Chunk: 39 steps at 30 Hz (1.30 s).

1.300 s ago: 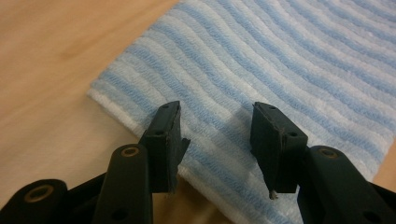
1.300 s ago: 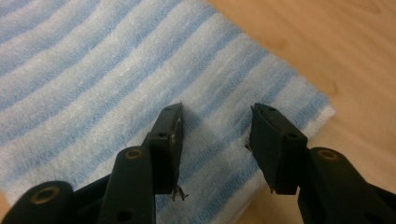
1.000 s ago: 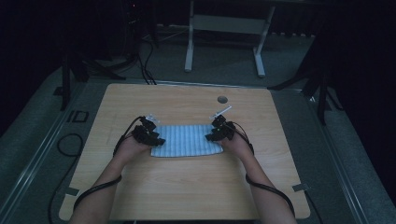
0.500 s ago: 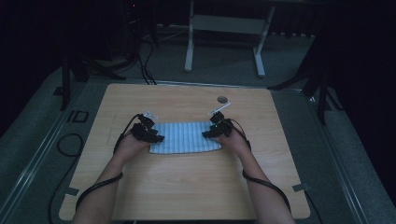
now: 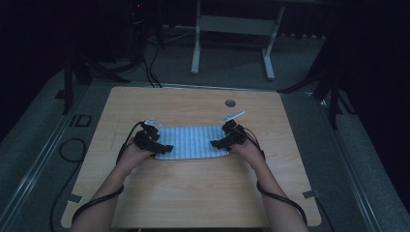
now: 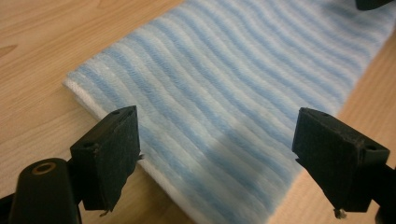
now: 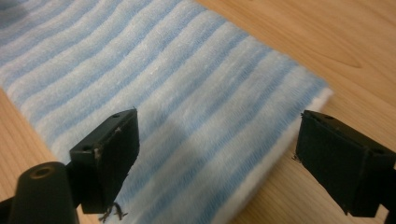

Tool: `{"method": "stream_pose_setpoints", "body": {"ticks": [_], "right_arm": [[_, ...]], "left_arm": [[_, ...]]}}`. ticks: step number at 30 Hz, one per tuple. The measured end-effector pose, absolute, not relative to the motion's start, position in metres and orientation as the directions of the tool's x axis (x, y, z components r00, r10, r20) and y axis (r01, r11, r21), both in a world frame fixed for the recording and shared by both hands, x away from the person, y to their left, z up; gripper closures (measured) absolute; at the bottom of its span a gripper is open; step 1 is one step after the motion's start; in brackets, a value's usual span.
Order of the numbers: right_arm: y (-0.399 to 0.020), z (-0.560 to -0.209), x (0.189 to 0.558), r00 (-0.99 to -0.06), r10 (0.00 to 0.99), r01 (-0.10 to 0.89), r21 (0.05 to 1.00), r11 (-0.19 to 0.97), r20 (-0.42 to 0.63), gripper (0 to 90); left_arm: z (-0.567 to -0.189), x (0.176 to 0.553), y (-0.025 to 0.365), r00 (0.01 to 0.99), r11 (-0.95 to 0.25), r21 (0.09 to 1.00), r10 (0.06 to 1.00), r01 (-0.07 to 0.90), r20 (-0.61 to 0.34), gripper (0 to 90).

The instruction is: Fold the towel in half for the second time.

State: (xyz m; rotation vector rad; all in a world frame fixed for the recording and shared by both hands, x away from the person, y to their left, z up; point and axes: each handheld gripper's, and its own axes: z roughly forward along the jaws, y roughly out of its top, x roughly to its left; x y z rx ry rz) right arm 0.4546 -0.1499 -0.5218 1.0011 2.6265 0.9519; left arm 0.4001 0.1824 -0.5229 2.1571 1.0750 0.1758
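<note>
From my seat the high view is dim and grainy, its surroundings sunk in near black around the faintly lit table (image 5: 193, 193), while both gripper views are bright and warm, sharp on the striped cloth (image 6: 224, 93), with soft shadows and blurred far edges.

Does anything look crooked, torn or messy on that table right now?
Nothing stands out. The blue-and-white striped cloth lies folded flat and fairly square on the wooden table, its edges lined up. The left tongs and right tongs sit open at its two ends, having just been opening. A few loose threads cling to the tong tips.
</note>
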Motion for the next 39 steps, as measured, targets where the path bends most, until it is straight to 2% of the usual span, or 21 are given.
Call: {"method": "stream_pose_setpoints", "body": {"ticks": [8,11,12,25,39], "right_arm": [[-0.167,-0.521,0.437,-0.762,0.645,0.514,0.666,0.541,0.064,13.1],[-0.173,-0.522,0.430,-0.763,0.645,0.506,0.670,0.543,0.053,13.1],[-0.176,-0.523,0.427,-0.762,0.645,0.506,0.673,0.540,0.057,13.1],[-0.213,-0.529,0.394,-0.741,0.670,0.504,0.705,0.499,0.055,13.0],[-0.258,-0.542,0.370,-0.683,0.730,0.537,0.701,0.468,0.035,12.9]], "left_arm": [[-0.534,0.379,0.191,0.635,-0.367,0.694,0.754,0.619,-0.167,12.9],[-0.540,0.373,0.195,0.627,-0.345,0.692,0.753,0.634,-0.198,2.5],[-0.542,0.371,0.196,0.628,-0.347,0.691,0.752,0.634,-0.198,1.9],[-0.543,0.336,0.214,0.632,-0.362,0.712,0.761,0.602,-0.147,1.9],[-0.549,0.308,0.250,0.577,-0.300,0.721,0.800,0.624,-0.166,1.9]]}}
